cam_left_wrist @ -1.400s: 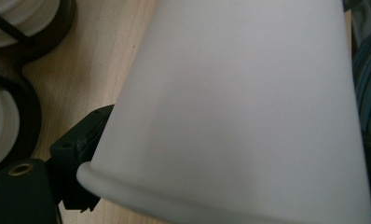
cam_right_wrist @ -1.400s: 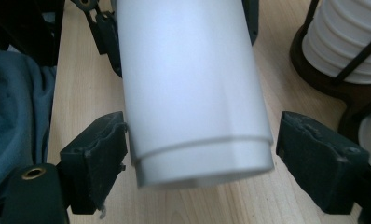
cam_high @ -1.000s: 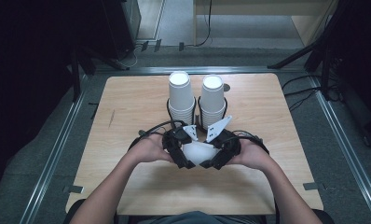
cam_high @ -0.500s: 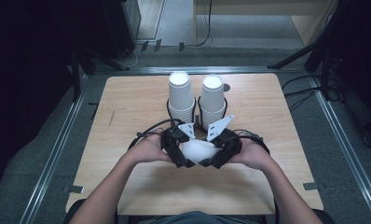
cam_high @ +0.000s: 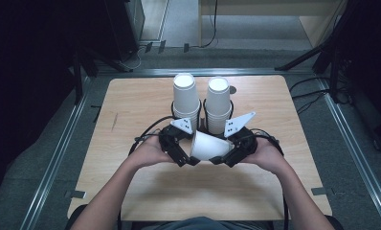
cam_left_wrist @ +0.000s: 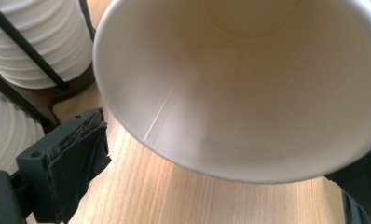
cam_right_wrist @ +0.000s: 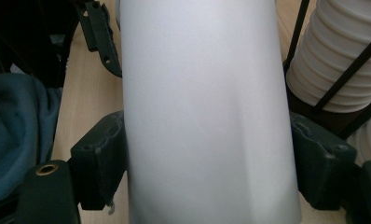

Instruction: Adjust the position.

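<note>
Paper cup, lying on its side just in front of the two cup stacks, mouth toward the wide-open left hand-held gripper, narrow end clamped across by the right hand-held gripper, long axis running hand to hand.

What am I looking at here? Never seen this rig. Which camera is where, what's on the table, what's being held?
No robot: a person holds a two-jaw gripper in each hand. The high view looks down on the wooden table; the other two cameras ride on the grippers. At the far side two stacks of white paper cups stand in a black wire rack. The right gripper clamps one loose paper cup lying sideways, its pads pressing the wall. The left gripper is at the cup's open mouth, jaws just opened wide, its left pad clear of the rim.
</note>
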`<action>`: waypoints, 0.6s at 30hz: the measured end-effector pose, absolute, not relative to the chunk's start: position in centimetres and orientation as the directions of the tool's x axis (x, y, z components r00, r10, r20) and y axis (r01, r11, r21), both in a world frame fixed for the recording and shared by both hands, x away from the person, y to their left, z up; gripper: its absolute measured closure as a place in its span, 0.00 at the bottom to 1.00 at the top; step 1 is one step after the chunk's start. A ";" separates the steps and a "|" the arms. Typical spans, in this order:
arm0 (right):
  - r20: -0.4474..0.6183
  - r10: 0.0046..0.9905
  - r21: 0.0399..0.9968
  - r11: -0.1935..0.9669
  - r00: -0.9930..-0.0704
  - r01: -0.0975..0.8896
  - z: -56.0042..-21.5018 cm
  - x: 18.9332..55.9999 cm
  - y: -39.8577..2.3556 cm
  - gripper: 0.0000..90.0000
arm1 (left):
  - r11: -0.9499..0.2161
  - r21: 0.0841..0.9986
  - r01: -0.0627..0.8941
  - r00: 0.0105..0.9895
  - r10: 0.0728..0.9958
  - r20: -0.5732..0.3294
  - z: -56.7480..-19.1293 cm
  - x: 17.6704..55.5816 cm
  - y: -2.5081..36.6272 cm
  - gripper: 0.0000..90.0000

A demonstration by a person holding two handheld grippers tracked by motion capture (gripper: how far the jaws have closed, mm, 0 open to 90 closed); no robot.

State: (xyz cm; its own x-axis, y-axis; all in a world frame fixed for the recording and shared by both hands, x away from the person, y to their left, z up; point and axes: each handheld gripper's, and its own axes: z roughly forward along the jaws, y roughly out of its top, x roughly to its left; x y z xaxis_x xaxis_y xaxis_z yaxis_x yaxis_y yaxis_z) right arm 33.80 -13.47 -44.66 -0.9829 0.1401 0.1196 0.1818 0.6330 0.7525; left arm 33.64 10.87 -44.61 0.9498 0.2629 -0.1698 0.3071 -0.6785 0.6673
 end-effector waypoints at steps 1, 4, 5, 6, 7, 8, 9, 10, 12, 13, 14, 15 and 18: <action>0.127 0.145 0.761 0.620 -0.981 0.190 -44.6 33.8 -13.6 0.23 | -0.673 0.672 0.310 0.949 0.265 -0.173 -44.6 33.7 11.0 0.00; 0.126 0.140 0.771 0.609 -0.982 0.185 -44.4 33.8 -13.8 0.23 | -0.642 0.692 0.331 0.942 0.270 -0.200 -44.5 33.7 11.3 0.00; 0.128 0.139 0.776 0.602 -0.982 0.187 -44.4 33.8 -13.8 0.23 | -0.635 0.698 0.331 0.942 0.269 -0.202 -44.5 33.7 11.4 0.00; 0.130 0.142 0.780 0.597 -0.981 0.189 -44.3 33.8 -13.9 0.23 | -0.624 0.705 0.337 0.939 0.272 -0.209 -44.4 33.6 11.5 0.00; 0.133 0.135 0.791 0.583 -0.982 0.187 -44.2 33.8 -14.0 0.23 | -0.600 0.720 0.349 0.935 0.271 -0.228 -44.4 33.7 11.6 0.00; 0.133 0.135 0.791 0.583 -0.982 0.187 -44.2 33.8 -14.0 0.23 | -0.600 0.720 0.349 0.935 0.271 -0.228 -44.4 33.7 11.6 0.00; 0.135 0.135 0.795 0.577 -0.982 0.188 -44.1 33.8 -14.1 0.23 | -0.591 0.726 0.351 0.934 0.271 -0.232 -44.3 33.6 11.6 0.00; 0.136 0.135 0.796 0.574 -0.981 0.189 -44.1 33.7 -14.1 0.23 | -0.588 0.729 0.351 0.935 0.268 -0.234 -44.3 33.6 11.6 0.00; 0.131 0.127 0.803 0.568 -0.983 0.181 -44.0 33.7 -14.0 0.23 | -0.575 0.738 0.352 0.934 0.263 -0.240 -44.2 33.6 11.5 0.00; 0.133 0.125 0.806 0.563 -0.983 0.181 -44.0 33.7 -13.9 0.23 | -0.569 0.742 0.354 0.934 0.256 -0.249 -44.2 33.5 11.5 0.00; 0.136 0.121 0.808 0.560 -0.983 0.180 -44.1 33.7 -13.9 0.23 | -0.565 0.744 0.357 0.933 0.253 -0.256 -44.2 33.5 11.4 0.00; 0.136 0.116 0.809 0.561 -0.984 0.178 -44.1 33.6 -13.8 0.23 | -0.559 0.748 0.360 0.932 0.248 -0.263 -44.2 33.5 11.3 0.00; 0.138 0.098 0.813 0.557 -0.986 0.169 -44.1 33.4 -13.5 0.23 | -0.555 0.749 0.361 0.932 0.232 -0.278 -44.3 33.4 11.1 0.00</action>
